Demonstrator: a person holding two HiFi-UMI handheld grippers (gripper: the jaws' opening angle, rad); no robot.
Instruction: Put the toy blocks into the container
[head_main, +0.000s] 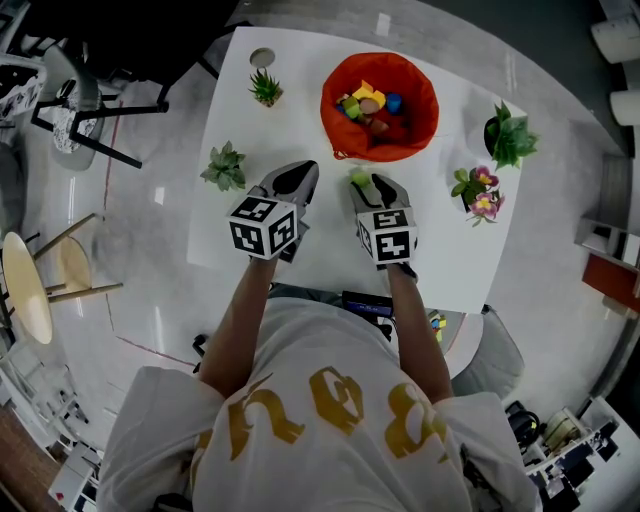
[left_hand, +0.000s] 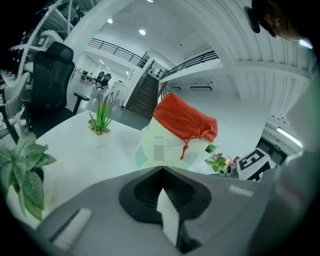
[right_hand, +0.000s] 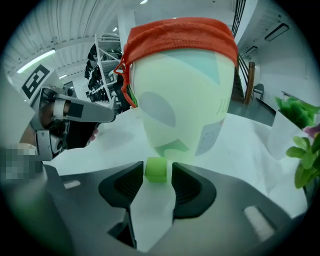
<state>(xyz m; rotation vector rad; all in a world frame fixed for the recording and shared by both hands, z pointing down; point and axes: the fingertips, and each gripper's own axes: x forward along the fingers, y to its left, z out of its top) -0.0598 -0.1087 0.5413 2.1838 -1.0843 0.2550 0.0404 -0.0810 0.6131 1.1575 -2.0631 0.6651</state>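
Right gripper (right_hand: 156, 172) pinches a green block (right_hand: 156, 169) at its jaw tips, beside the container (head_main: 335, 80) near the table's (head_main: 300, 100) far edge. Left gripper (left_hand: 162, 172): clenched, empty. The shallow tip hold may drop the block outside the rim.

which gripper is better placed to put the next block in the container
Right. The right gripper has its jaws closed on a green block, with the container straight ahead of it. The left gripper has its jaws together with nothing between them.
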